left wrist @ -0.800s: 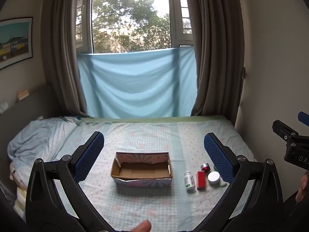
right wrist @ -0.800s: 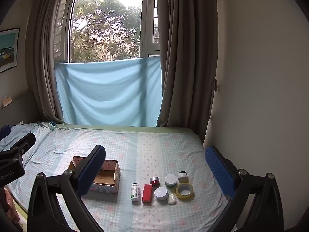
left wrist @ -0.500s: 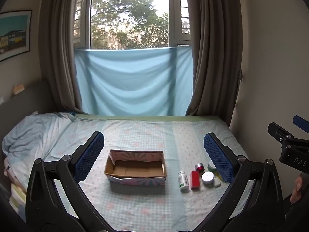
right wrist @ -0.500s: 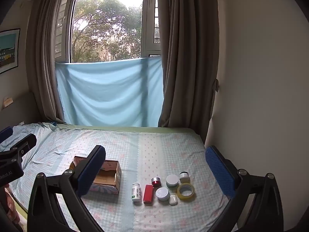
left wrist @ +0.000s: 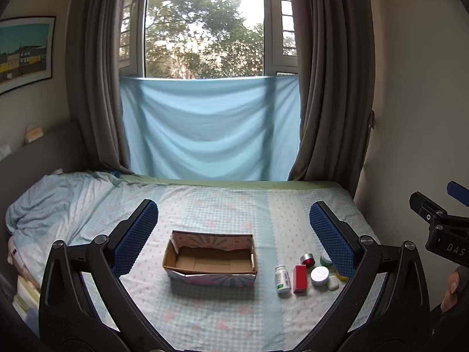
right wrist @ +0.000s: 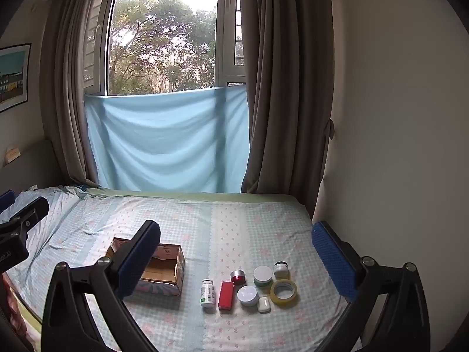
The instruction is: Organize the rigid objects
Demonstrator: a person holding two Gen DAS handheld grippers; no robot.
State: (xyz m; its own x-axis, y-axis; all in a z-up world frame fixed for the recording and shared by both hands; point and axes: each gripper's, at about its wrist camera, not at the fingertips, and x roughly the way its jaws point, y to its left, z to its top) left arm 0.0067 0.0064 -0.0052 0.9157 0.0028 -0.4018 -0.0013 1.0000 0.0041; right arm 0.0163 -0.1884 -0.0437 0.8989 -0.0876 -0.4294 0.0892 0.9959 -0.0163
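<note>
An open cardboard box sits empty on the bed. To its right lie a white pill bottle, a red box, a red-topped tin, white-lidded jars, a small jar, a white eraser-like block and a yellow tape roll. My left gripper is open and empty, above and short of the box. My right gripper is open and empty, above and short of the small items.
The bed has a checked blue sheet, with a crumpled duvet at the left. Brown curtains and a blue cloth hang at the window behind. A wall borders the bed on the right.
Both views have shifted slightly: the left view has tilted up and the box sits lower and more central. Both grippers stay open and no object has moved.
</note>
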